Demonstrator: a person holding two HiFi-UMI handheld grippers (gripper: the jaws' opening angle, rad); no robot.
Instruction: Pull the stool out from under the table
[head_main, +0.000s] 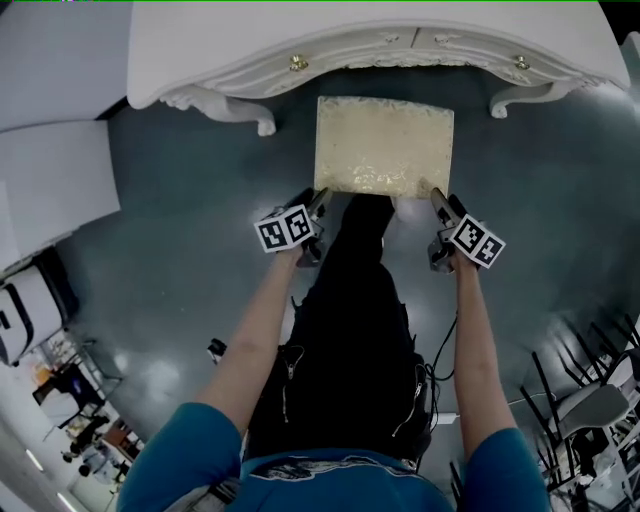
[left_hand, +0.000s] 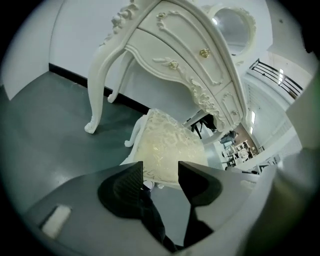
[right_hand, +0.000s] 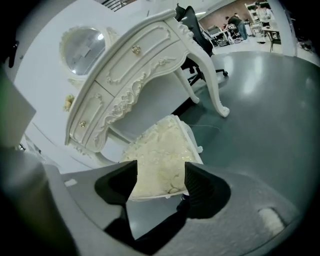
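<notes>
Apparently near done. The cream padded rectangular stool with white carved legs (head_main: 385, 145) stands on the dark grey polished floor (head_main: 180, 170), in front of the white ornate carved desk (head_main: 250, 30). In the head view the whole cushion shows, and only its far edge lies close to the desk's curved front. I judge the pull-out largely complete. At most a short further draw is left, or just backing the hands away.

Left gripper (head_main: 318, 200) sits just beside the stool's near left corner. In its own view the jaws stand apart with nothing pressed between them, and the cushion's near edge lies just beyond the tips, so it grips nothing.

Right gripper (head_main: 438, 197) sits just beside the near right corner, mirroring the left. Its jaws are parted wider, and the cushion is framed between them but sits past the pads — no contact that I can see.

Both point down and forward at the seat. The stool lies ahead of and between them, resting on its own legs.
</notes>
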